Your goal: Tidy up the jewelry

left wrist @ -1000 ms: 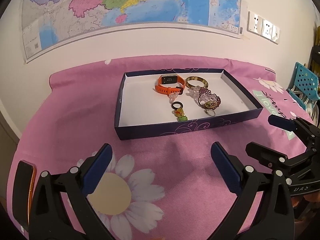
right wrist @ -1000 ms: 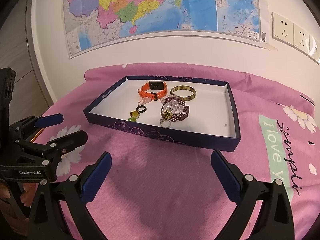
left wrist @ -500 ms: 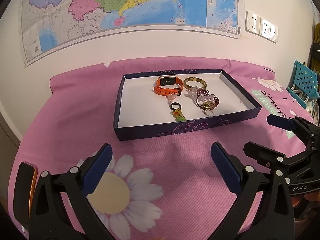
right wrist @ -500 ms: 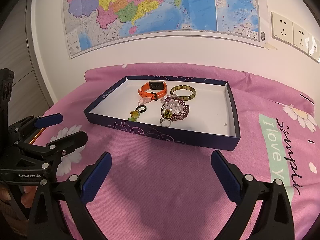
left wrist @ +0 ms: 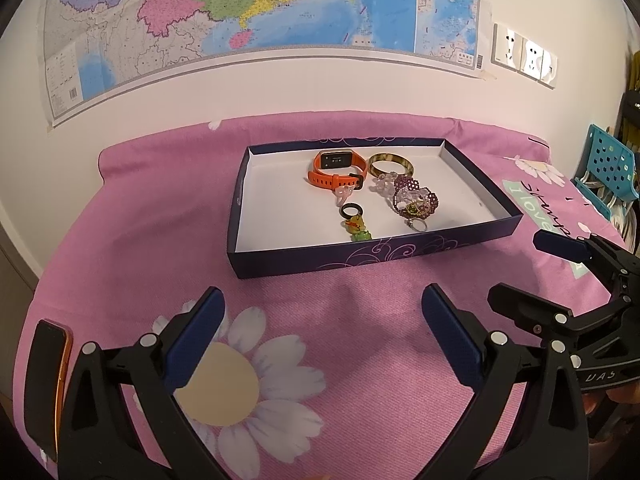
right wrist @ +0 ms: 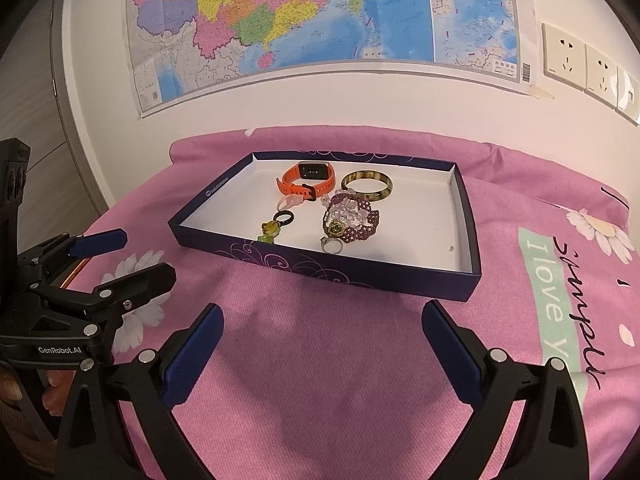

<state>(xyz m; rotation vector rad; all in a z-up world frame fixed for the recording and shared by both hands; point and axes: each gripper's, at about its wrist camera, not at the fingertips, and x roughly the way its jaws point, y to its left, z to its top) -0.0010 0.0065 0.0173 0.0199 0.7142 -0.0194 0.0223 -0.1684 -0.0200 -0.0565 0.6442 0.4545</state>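
while both grippers are hovering spread and empty short of the box (left wrist: 372, 256), the jewelry is lying inside it: the orange watch (left wrist: 336, 170) looks light and rubbery, best pinched across its strap; the beaded bracelet (right wrist: 352, 220) is looking floppy and snag-prone.

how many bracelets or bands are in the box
3: the orange watch band at the back, the bangle right of it, and the beaded bracelet in front of the bangle. Smaller bits may hide under it.
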